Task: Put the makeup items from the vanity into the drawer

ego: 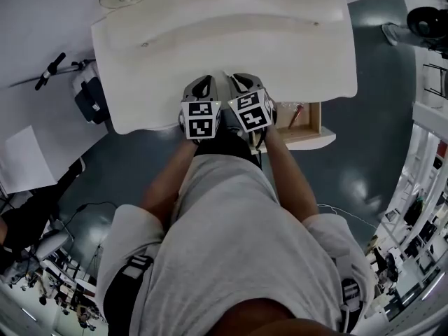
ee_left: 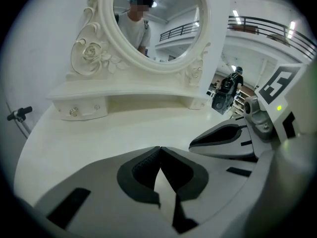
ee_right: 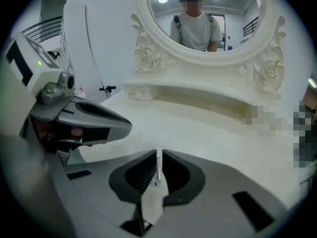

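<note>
The white vanity top (ego: 224,40) lies bare in the head view. At its front right a wooden drawer (ego: 313,133) stands pulled out, with a red makeup item (ego: 294,115) and other small things inside. My left gripper (ego: 203,84) and right gripper (ego: 239,81) rest side by side over the vanity's front edge, left of the drawer. In the left gripper view, the left gripper (ee_left: 159,150) has its jaws together with nothing between them. The right gripper (ee_right: 158,155) is likewise shut and holds nothing in its own view. Both face the oval mirror (ee_right: 208,19).
A shelf with a small knobbed drawer (ee_left: 79,110) runs under the mirror (ee_left: 153,24). A black bag (ego: 89,100) sits on the floor left of the vanity, near a white sheet (ego: 21,159). My body stands close against the vanity's front.
</note>
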`<action>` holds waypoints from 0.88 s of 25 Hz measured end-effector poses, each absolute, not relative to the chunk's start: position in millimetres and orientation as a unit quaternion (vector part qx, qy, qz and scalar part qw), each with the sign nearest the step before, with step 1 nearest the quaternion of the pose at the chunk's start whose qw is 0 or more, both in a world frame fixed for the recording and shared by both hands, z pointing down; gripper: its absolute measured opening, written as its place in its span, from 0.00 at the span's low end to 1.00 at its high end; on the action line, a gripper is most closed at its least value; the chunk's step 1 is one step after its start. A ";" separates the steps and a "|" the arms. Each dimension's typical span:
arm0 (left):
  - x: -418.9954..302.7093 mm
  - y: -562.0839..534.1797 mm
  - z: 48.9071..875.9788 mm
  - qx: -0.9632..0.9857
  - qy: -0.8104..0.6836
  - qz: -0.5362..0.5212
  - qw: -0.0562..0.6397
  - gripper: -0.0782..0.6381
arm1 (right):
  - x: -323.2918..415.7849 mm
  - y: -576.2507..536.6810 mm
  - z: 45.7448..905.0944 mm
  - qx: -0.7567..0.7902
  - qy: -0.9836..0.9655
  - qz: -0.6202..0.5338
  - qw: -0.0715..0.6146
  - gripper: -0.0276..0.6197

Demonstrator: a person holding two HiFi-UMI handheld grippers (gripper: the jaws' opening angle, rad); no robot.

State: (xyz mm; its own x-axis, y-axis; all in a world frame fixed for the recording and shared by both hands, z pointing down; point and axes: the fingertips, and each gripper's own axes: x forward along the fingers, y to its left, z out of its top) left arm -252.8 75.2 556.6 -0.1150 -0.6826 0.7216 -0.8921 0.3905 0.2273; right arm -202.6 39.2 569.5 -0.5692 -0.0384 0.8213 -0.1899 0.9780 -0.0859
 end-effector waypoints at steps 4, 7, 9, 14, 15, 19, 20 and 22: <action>-260.7 78.3 561.7 0.529 -0.736 0.132 0.401 0.12 | -206.2 47.6 585.3 0.040 -0.869 0.081 0.487 0.22; -263.4 77.9 564.4 0.529 -0.735 0.132 0.404 0.12 | -207.6 50.1 594.4 0.029 -0.861 0.079 0.501 0.22; -265.6 77.2 566.2 0.528 -0.735 0.132 0.405 0.12 | -207.9 48.3 600.2 0.030 -0.856 0.074 0.511 0.22; -272.3 77.8 570.5 0.523 -0.735 0.129 0.411 0.12 | -208.0 50.2 612.4 0.026 -0.843 0.079 0.531 0.22; -273.7 77.6 571.0 0.522 -0.736 0.129 0.411 0.12 | -208.1 49.9 612.9 0.028 -0.843 0.079 0.531 0.22; -274.3 79.2 572.4 0.523 -0.735 0.130 0.413 0.12 | -207.6 49.3 612.6 0.036 -0.844 0.084 0.528 0.20; -273.9 79.8 572.8 0.523 -0.734 0.131 0.413 0.12 | -207.7 49.3 612.9 0.036 -0.845 0.084 0.527 0.20; -272.7 80.2 573.8 0.525 -0.733 0.132 0.412 0.12 | -207.5 48.0 614.0 0.036 -0.846 0.088 0.525 0.17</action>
